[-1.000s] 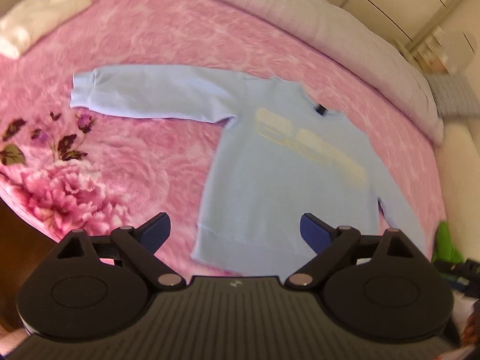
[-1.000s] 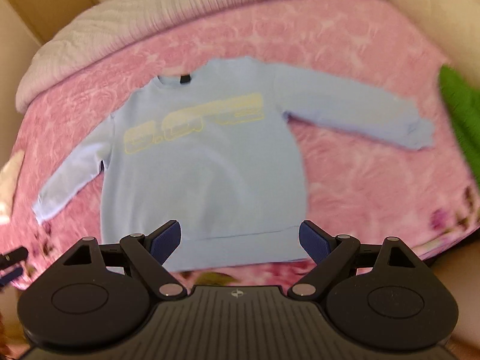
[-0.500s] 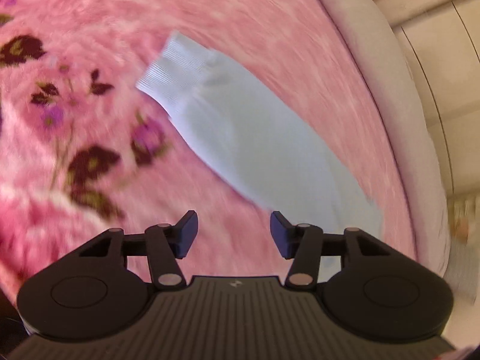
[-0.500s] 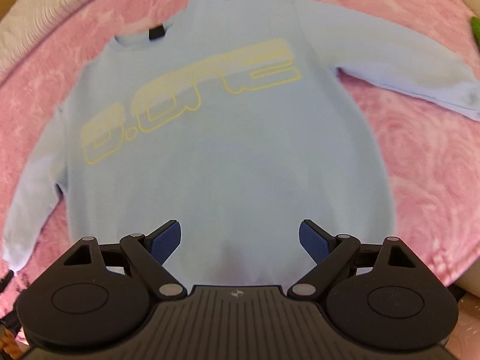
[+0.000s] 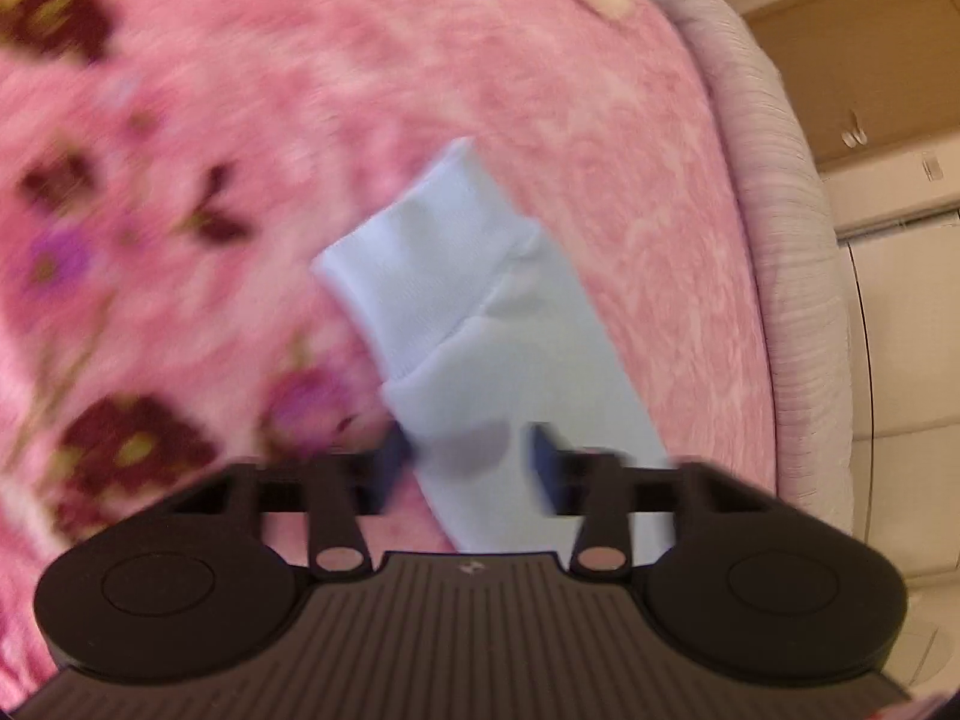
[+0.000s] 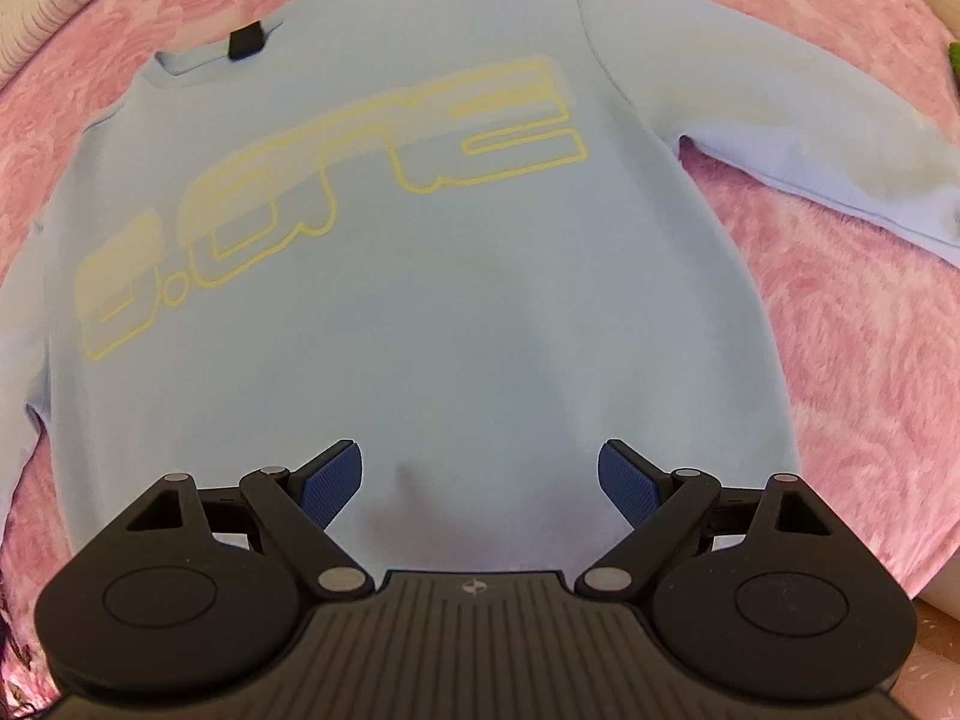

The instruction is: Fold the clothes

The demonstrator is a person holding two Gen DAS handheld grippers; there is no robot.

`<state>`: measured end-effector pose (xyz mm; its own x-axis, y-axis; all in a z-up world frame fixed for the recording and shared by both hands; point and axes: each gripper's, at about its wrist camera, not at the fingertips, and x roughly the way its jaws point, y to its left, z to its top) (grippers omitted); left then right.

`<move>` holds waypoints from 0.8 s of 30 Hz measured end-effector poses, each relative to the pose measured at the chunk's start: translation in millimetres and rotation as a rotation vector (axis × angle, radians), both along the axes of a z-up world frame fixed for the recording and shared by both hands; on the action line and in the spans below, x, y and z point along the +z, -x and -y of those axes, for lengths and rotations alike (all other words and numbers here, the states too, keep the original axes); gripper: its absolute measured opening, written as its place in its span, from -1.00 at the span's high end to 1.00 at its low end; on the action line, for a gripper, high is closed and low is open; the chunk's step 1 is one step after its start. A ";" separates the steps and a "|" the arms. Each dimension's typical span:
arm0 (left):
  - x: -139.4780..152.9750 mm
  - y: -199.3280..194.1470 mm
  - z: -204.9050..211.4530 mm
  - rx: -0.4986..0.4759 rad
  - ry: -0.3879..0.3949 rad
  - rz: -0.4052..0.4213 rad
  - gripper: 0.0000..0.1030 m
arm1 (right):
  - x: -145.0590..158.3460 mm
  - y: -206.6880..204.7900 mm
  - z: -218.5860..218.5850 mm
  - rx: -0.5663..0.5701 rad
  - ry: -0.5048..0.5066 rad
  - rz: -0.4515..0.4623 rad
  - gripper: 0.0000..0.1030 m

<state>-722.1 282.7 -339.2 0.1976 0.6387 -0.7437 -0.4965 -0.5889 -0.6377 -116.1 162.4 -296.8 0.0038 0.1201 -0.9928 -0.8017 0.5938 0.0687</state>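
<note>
A light blue sweatshirt [image 6: 432, 312] with a yellow outlined print lies flat, front up, on a pink blanket. My right gripper [image 6: 480, 480] is open and empty, low over the sweatshirt's lower body near the hem. In the left wrist view my left gripper [image 5: 471, 462] straddles the sweatshirt's sleeve [image 5: 480, 324] just behind the ribbed cuff [image 5: 420, 264]. Its jaws are partly closed with sleeve cloth between them; the view is blurred. The other sleeve [image 6: 810, 144] stretches out to the right.
The pink flowered blanket [image 5: 180, 180] covers the bed. A grey ribbed cover [image 5: 792, 240] runs along the bed's far side, with pale cabinets [image 5: 900, 300] behind it. A green item [image 6: 954, 54] shows at the right edge.
My left gripper has swung from the sweatshirt's body to the sleeve end, dropped onto it and narrowed its jaws. My right gripper has come down closer over the sweatshirt's hem, still open.
</note>
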 end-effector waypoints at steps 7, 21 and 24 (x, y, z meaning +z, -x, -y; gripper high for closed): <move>92.8 -102.2 -33.4 -0.493 -0.298 -0.265 0.97 | 2.3 -28.7 1.8 0.020 -0.037 0.003 -0.72; 51.6 -312.1 41.9 -1.282 -0.086 -0.174 0.45 | 3.5 -94.4 18.4 -0.096 -0.192 -0.081 -0.72; 47.9 -294.0 50.6 -1.264 -0.027 -0.191 0.42 | -7.8 -84.2 7.7 -0.072 -0.270 -0.192 -0.51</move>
<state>-428.1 232.1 -291.3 0.5674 0.1012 -0.8172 -0.7840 0.3697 -0.4986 -31.9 154.7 -304.7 -0.1617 0.3853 -0.9085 -0.7157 0.5881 0.3768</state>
